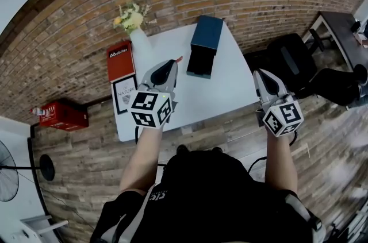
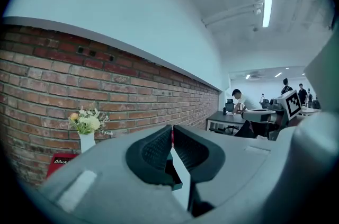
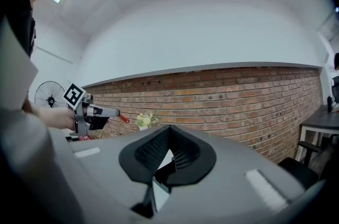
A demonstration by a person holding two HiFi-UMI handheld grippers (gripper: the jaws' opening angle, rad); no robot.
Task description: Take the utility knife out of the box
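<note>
the left claw (image 1: 170, 65) is clenched on a slim red thing, which i read as the utility knife (image 1: 179, 58). it is held above the table (image 1: 230, 89), clear of the dark blue box (image 1: 207, 35) at the far edge, whose drawer (image 1: 199, 65) stands open. the right claw (image 1: 261, 75) is clenched on nothing, near the right edge. the taking-out looks done – at most 1 step, setting it down, remains.

Red utility knife (image 1: 179, 58) gripped, just left of dark blue box (image 1: 207, 35)
</note>
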